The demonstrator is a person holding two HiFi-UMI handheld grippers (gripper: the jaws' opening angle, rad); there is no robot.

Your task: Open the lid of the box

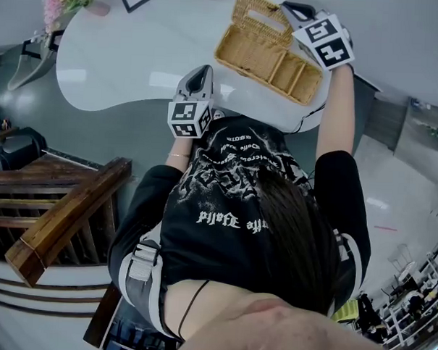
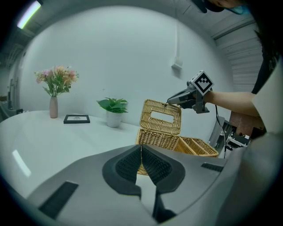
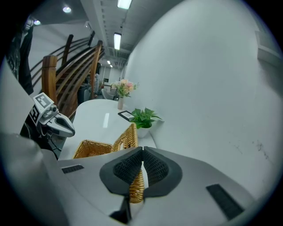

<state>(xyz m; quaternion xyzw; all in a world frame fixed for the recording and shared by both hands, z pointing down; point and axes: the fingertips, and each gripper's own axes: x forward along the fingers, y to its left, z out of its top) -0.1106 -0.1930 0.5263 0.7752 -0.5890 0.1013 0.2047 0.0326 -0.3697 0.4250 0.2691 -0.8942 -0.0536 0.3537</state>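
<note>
A wicker box (image 1: 271,60) stands on the white table (image 1: 122,65), with two compartments showing inside. Its lid (image 2: 161,116) stands upright at the box's far side, with a cut-out slot in it. My right gripper (image 1: 286,5) is shut on the lid's top edge; in the right gripper view the wicker rim (image 3: 137,185) is pinched between the pads of that gripper (image 3: 142,150). My left gripper (image 1: 202,70) hovers at the table's near edge, left of the box and apart from it. In its own view the left gripper (image 2: 141,148) is shut on nothing.
A vase of pink flowers (image 2: 53,106), a small picture frame (image 2: 76,118) and a potted plant (image 2: 113,115) stand along the table's far side by the wall. A wooden stair railing (image 1: 65,215) runs at my left. The person's body is close against the table's near edge.
</note>
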